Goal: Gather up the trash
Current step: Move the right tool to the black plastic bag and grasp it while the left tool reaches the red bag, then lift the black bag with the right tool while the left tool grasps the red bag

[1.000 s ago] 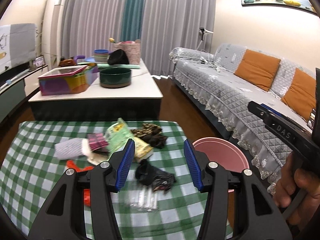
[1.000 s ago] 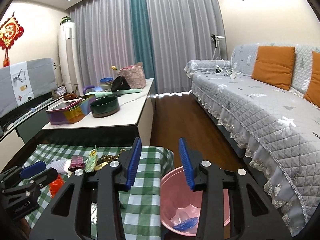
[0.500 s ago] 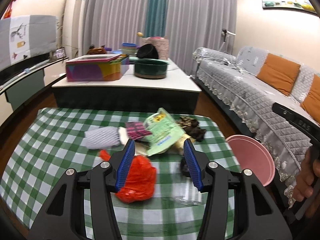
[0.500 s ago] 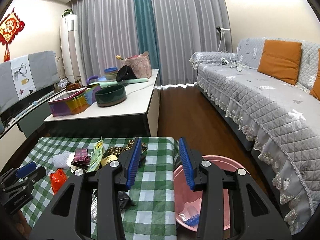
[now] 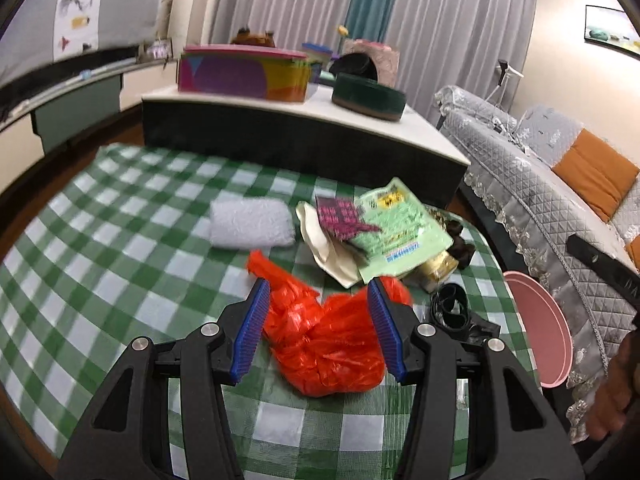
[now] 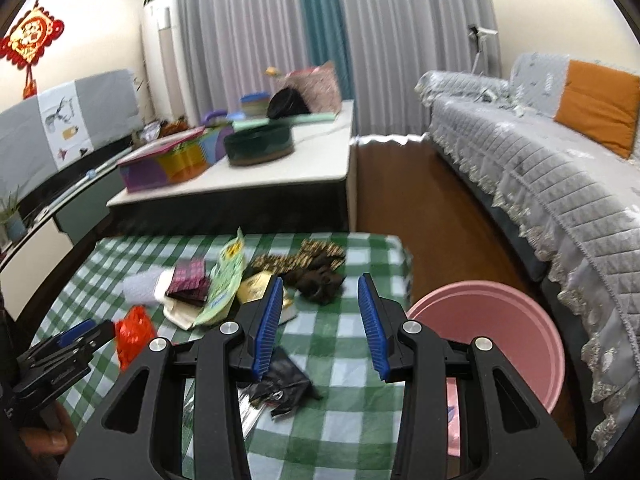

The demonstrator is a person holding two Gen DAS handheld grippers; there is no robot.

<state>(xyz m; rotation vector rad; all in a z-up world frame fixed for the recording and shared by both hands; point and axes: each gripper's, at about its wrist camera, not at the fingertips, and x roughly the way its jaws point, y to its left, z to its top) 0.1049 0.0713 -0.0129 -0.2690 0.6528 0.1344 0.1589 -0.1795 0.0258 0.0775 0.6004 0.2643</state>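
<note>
Both grippers low over the trash on the checked desk, fingers apart, nothing held.

Left gripper: fingers set moderately wide, straddling a crumpled red plastic bag in the view; pads not pressing it, contact unclear. Beyond the bag lie a white padded pouch, a cream wrapper, a dark pink packet and a pale green packet, overlapping in a heap. A black wrapper lies near the desk's right edge, under the right gripper, whose fingers stand part open and empty. A dark brown clump sits beyond those fingers. Pink bin stands on the floor just beside the desk, on the sofa side.
</note>
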